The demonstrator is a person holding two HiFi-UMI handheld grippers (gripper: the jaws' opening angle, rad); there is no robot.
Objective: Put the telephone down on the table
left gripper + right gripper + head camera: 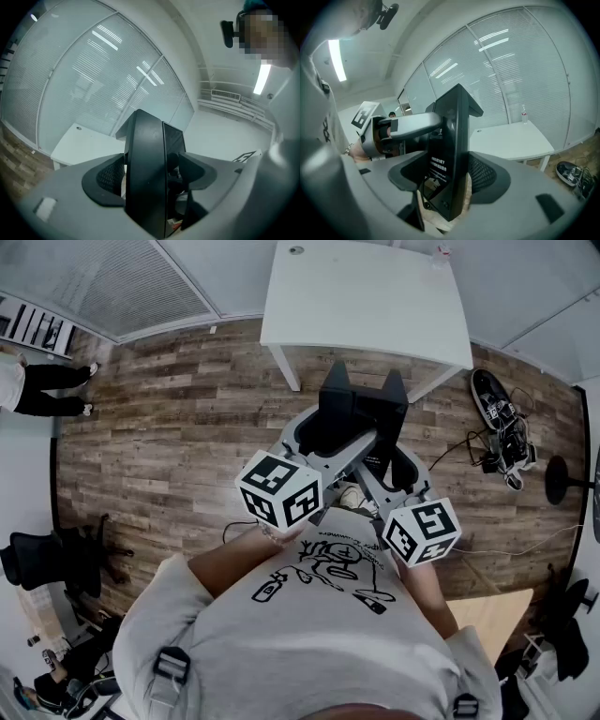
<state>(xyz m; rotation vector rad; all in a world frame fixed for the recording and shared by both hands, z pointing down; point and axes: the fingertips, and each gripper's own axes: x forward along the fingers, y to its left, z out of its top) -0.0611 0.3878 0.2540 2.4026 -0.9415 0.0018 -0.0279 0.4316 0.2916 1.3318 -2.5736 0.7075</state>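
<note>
Black telephone was held up in the air betw. both grippers, over the wood floor, not on anything yet. It stood roughly upright, long axis up-and-down, its two prongs pointing away from the person. L gripper was clamped on it from the person's left, jaws spread wide w/ the slab filling the gap; R gripper gripped it the same way from the right, mesh pad against its side. Neither hand looked clearly nearer, approx. level w/ each other. White table lay straight ahead, beyond the phone and well apart from it, top bare on the near side. Judged: the carry must go fwd, both hands together, before any lowering.
</note>
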